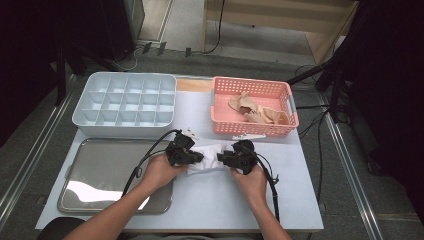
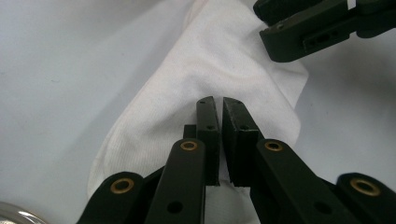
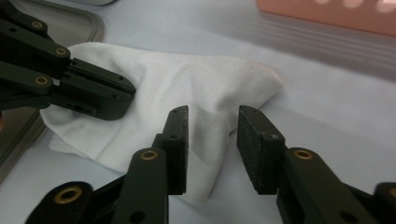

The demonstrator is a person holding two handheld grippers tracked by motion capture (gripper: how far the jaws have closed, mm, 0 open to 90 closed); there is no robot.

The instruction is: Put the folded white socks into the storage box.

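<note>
**Mia:** Sock (image 1: 209,156), white, lying on the pale table (image 1: 280,200) just right of the steel tray (image 1: 95,172), between the two grippers. Can you see who has it?

**Tom:** The left gripper (image 1: 196,157) does. In the left gripper view its jaws sit almost together with a fold of the white fabric (image 2: 219,60) pinched between the pads, so it is clamped on the sock.

**Mia:** And the right gripper (image 1: 223,159)?

**Tom:** Its jaws stand apart. In the right gripper view the sock (image 3: 196,88) lies between and beyond them, with the pads not pressing on the cloth. The left gripper (image 3: 123,95) bites the cloth's far left part there.

**Mia:** What else is on the table?

**Tom:** At the far left a white compartment organiser (image 1: 125,102), its cells showing nothing inside. At the far right a pink basket (image 1: 250,127) holding beige socks (image 1: 257,112). The tray takes the near left. Both hands come in from the near edge, close together, one on each side of the white sock.
</note>
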